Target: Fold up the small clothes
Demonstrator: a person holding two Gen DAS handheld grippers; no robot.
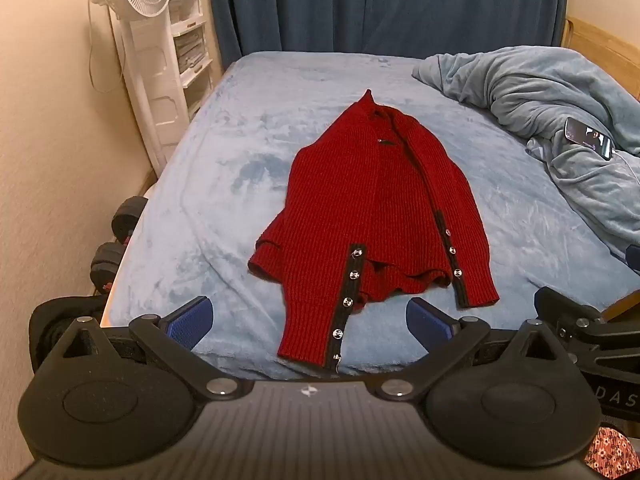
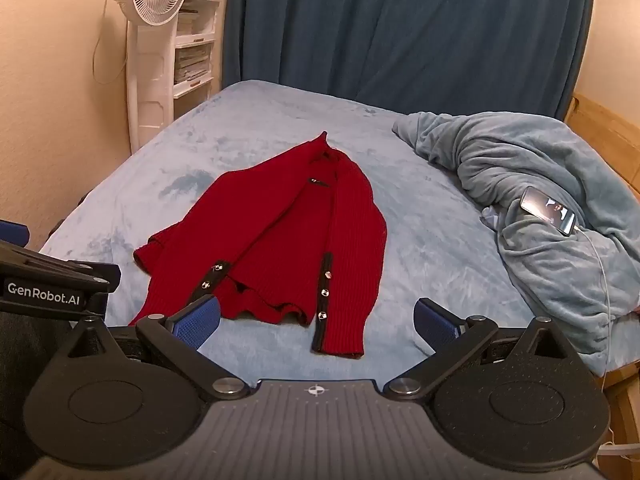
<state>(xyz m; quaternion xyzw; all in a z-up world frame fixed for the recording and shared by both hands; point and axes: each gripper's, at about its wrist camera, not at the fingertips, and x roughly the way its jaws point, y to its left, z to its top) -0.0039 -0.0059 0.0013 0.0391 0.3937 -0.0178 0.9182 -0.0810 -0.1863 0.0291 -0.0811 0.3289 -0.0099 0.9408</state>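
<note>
1. Red ribbed-knit cardigan w/ black button bands (image 1: 376, 216) lies flat on the light blue fleece bed cover (image 1: 224, 168), frame centre, long axis running collar-top to hem-bottom.
2. Left gripper (image 1: 308, 322): jaws spread wide, empty; near sleeve cuff sits between them.
3. Right gripper (image 2: 316, 326): also released, holding nothing; other cuff just ahead.

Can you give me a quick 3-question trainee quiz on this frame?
1. True or false: the red cardigan is held by a gripper.
2. What lies on the crumpled blanket? A) phone B) book C) remote
3. Fill in: both the left gripper and the right gripper are ____.

Key: 1 false, it lies loose on the bed. 2 A, the phone. 3 open.
</note>
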